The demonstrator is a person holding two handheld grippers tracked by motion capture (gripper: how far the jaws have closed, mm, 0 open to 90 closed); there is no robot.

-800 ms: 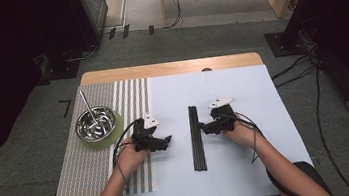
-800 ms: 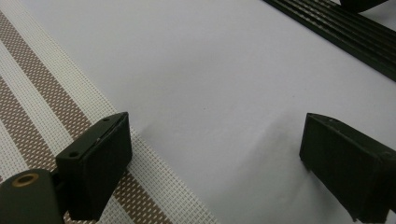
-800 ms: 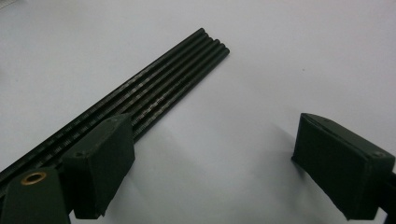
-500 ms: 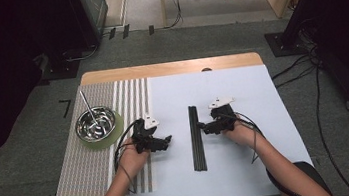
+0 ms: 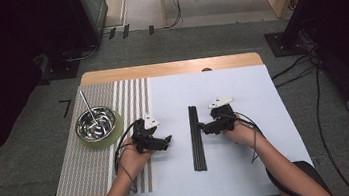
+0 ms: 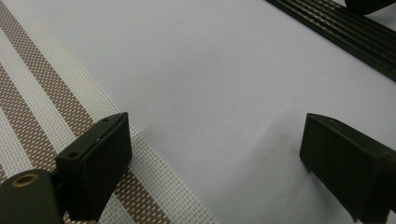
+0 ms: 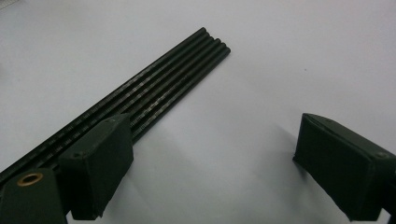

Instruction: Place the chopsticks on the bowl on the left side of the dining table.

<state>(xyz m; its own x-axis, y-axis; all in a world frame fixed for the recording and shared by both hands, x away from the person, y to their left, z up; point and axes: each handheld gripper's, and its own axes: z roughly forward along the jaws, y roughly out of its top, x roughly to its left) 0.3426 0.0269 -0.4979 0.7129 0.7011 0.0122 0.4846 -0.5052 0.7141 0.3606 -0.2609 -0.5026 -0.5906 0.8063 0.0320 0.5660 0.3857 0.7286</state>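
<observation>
Black rods (image 5: 196, 138) lie bundled mid-bench, between your hands. Right tongs (image 5: 205, 128) spread, empty, just beside the rods; left tongs (image 5: 167, 141) spread, empty, near the mat (image 5: 78, 172). Approach step. Next: straddle the rods squarely, then pinch.

Left tongs (image 5: 165, 142) and right tongs (image 5: 201, 128): matt black plastic jaws. Between them, black rods (image 5: 196, 138) with a ribbed, faint sheen. Surface (image 5: 251, 164): smooth, matt white sheet; bare wood far edge. Beside the left tongs: woven placemat (image 5: 85, 164), coarse mesh. Beyond it: glossy metal bowl (image 5: 95, 124).
</observation>
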